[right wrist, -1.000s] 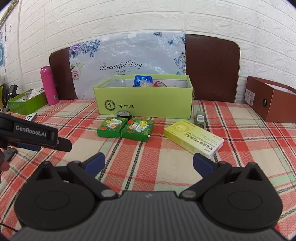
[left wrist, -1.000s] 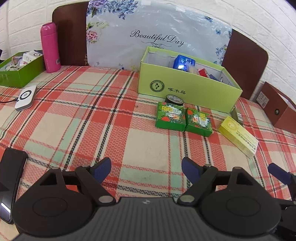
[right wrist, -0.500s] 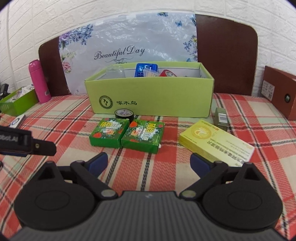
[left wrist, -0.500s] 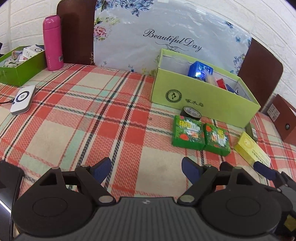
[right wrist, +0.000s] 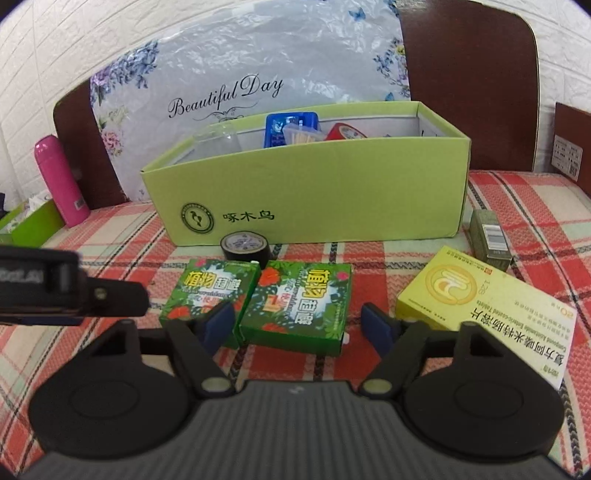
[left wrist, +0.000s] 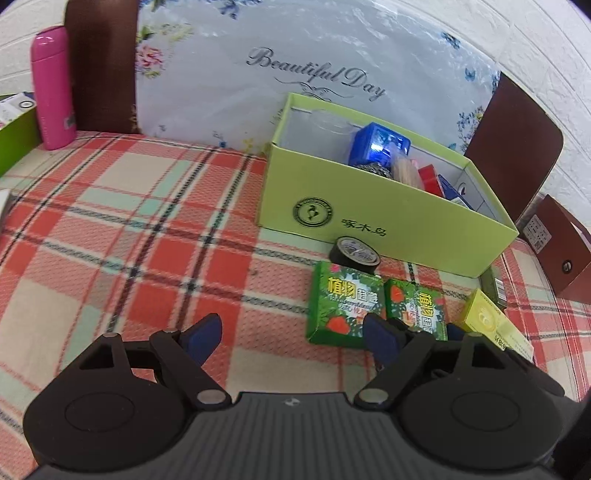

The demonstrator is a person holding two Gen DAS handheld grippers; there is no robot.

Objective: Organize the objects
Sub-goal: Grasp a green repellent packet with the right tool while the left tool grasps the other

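Left wrist view: the left tongs [left wrist: 290,338] hang spread over the plaid tabletop [left wrist: 129,236], nothing between them. Right wrist view: the right tongs [right wrist: 300,325] are closing around the right green box [right wrist: 301,301], pads not yet touching, in front of the lime box [right wrist: 332,199].

Woven plaid tablecloth [right wrist: 517,199], coarse and matt; matt lime cardboard box [right wrist: 332,206] with a paler paper lining. Glossy printed card on the two green cartons [right wrist: 295,299] and the yellow medicine carton [right wrist: 487,302], shiny black tape roll [right wrist: 244,246], smooth pink flask [right wrist: 61,184]. Crinkled glossy plastic film on the floral bag [left wrist: 295,66], dark smooth wood-look headboard [right wrist: 469,74], rough white brick-textured wall [right wrist: 92,33].
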